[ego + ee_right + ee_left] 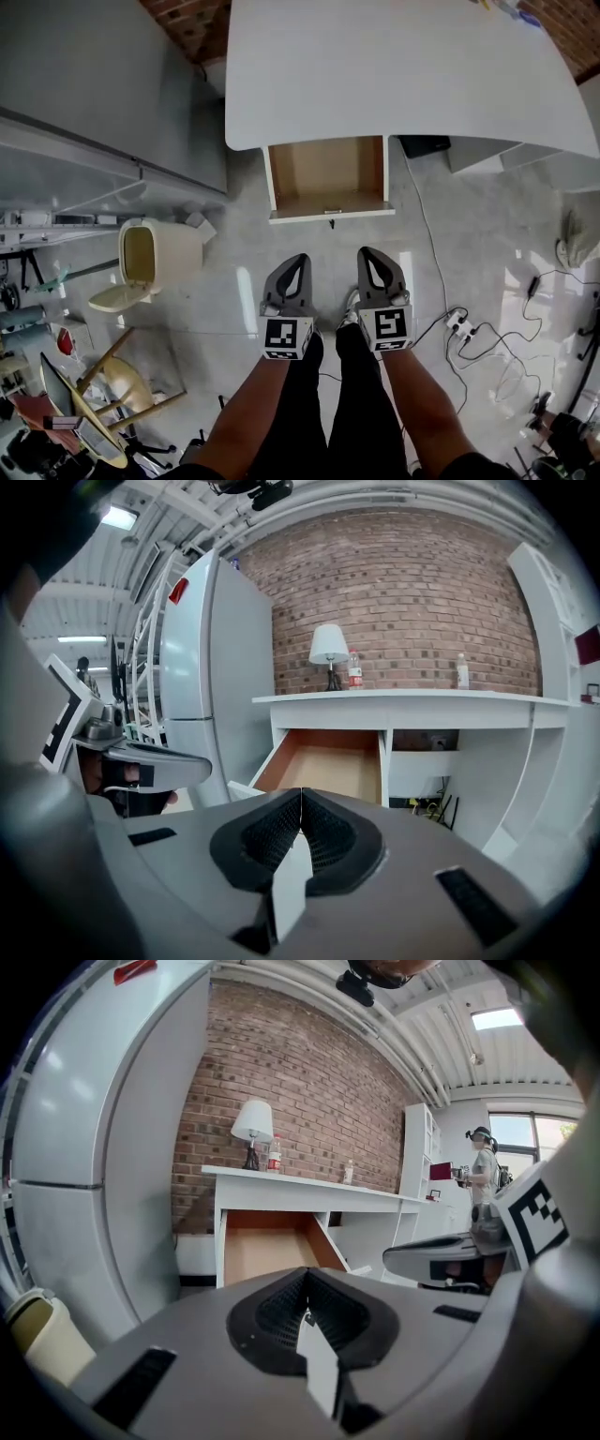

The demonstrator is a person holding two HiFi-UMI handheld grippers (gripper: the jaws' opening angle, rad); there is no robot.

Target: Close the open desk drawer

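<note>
A white desk [394,66] stands against a brick wall, and its wooden-lined drawer [327,178] is pulled out toward me and looks empty. The drawer's white front [330,215] carries a small dark handle. My left gripper [296,260] and right gripper [367,254] hang side by side a short way in front of the drawer front, touching nothing. Both have their jaws pressed together with nothing between them. The drawer [267,1246] shows ahead in the left gripper view, and the drawer [328,761] sits just beyond the jaws in the right gripper view.
A cream lidded bin [150,258] stands on the floor left of the drawer, beside a grey cabinet [84,112]. Cables and a power strip [459,325] lie on the floor at right. A lamp [328,649] and bottles stand on the desk. A person [483,1171] stands far off.
</note>
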